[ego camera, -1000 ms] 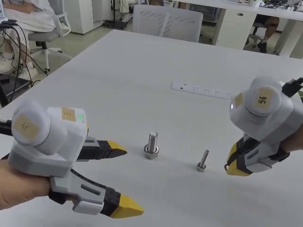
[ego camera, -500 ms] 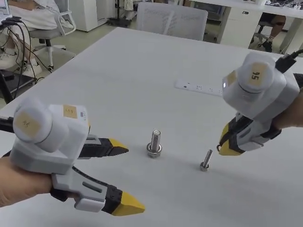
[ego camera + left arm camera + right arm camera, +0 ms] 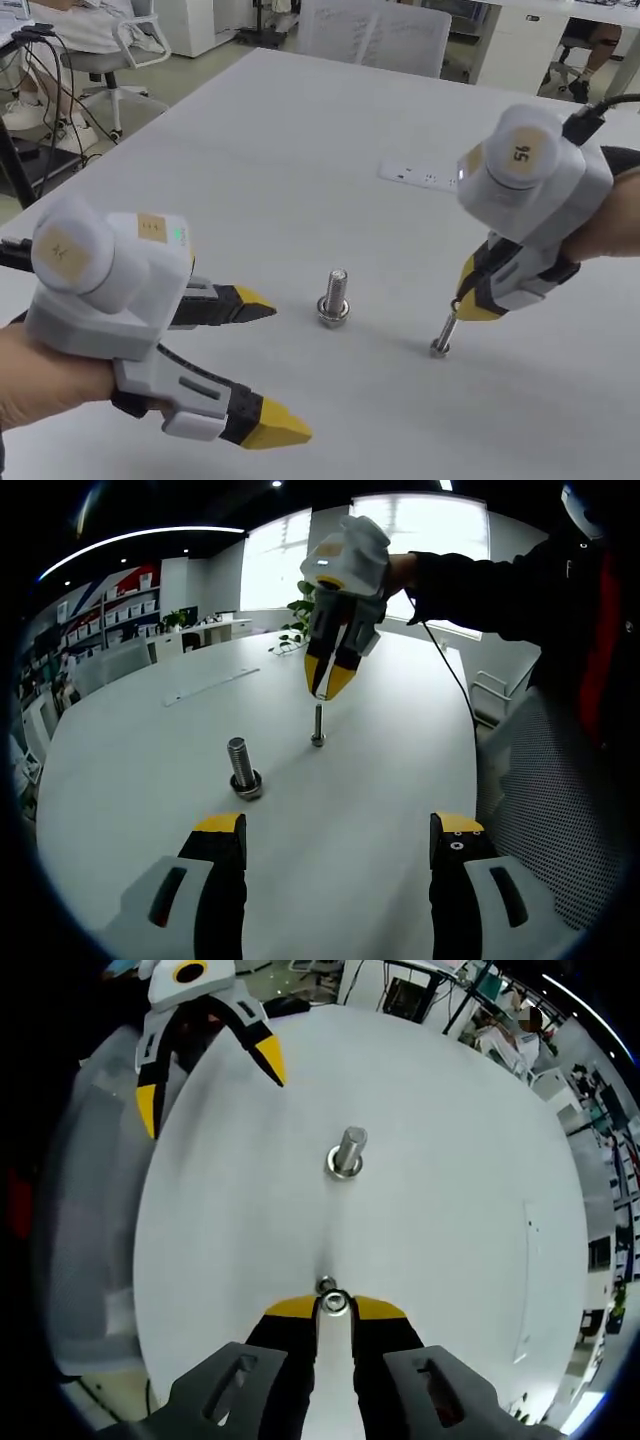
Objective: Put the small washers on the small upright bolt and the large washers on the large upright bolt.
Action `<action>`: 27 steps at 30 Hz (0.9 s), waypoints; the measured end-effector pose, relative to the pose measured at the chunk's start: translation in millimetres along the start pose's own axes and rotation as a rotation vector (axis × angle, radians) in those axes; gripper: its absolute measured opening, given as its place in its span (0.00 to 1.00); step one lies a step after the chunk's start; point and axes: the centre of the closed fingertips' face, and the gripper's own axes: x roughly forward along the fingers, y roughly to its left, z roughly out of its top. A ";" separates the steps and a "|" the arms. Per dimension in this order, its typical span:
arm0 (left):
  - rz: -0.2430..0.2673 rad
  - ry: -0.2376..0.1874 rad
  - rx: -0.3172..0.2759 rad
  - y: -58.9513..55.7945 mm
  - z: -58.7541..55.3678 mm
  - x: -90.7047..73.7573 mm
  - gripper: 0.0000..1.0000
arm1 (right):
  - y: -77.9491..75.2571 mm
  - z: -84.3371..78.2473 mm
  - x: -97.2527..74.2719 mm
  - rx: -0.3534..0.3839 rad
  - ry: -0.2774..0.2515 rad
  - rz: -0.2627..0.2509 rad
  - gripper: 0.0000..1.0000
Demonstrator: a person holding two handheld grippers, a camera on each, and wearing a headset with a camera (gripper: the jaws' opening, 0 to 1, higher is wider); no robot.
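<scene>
Bolts stand upright on the white table [image 3: 250,150] in the head view: the large bolt [image 3: 334,298] near the middle with washers stacked round its base, the small bolt [image 3: 443,335] to its right and slightly tilted. The right gripper [image 3: 468,306] hangs over the small bolt, its yellow tips just at the bolt's top. The left gripper [image 3: 268,366] sits low at the left, jaws spread wide and empty, well apart from both bolts. A power strip [image 3: 420,178] lies farther back.

From the left gripper view, the left gripper [image 3: 338,825] has its open jaws framing bare table, with the large bolt [image 3: 240,767] ahead of the left jaw. Beyond it the right gripper [image 3: 333,678] points down over the small bolt [image 3: 318,725].

The right gripper view looks straight down. The right gripper [image 3: 334,1305] is nearly closed, pinching a small washer [image 3: 334,1302] (a tiny metal ring) between its tips, with the small bolt [image 3: 326,1284] just beside it. The large bolt [image 3: 347,1152] stands farther ahead, the left gripper [image 3: 208,1085] beyond.
</scene>
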 end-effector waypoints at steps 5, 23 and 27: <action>0.000 -0.002 -0.003 0.6 -0.2 0.2 0.74 | 0.2 -0.5 3.4 -0.003 0.009 0.010 0.13; 0.000 0.003 -0.012 2.1 -2.5 0.9 0.74 | -0.9 -4.3 17.4 -0.009 0.031 0.035 0.13; 0.001 0.002 -0.013 2.2 -2.6 0.8 0.74 | 0.7 -4.2 21.2 -0.009 0.035 0.042 0.13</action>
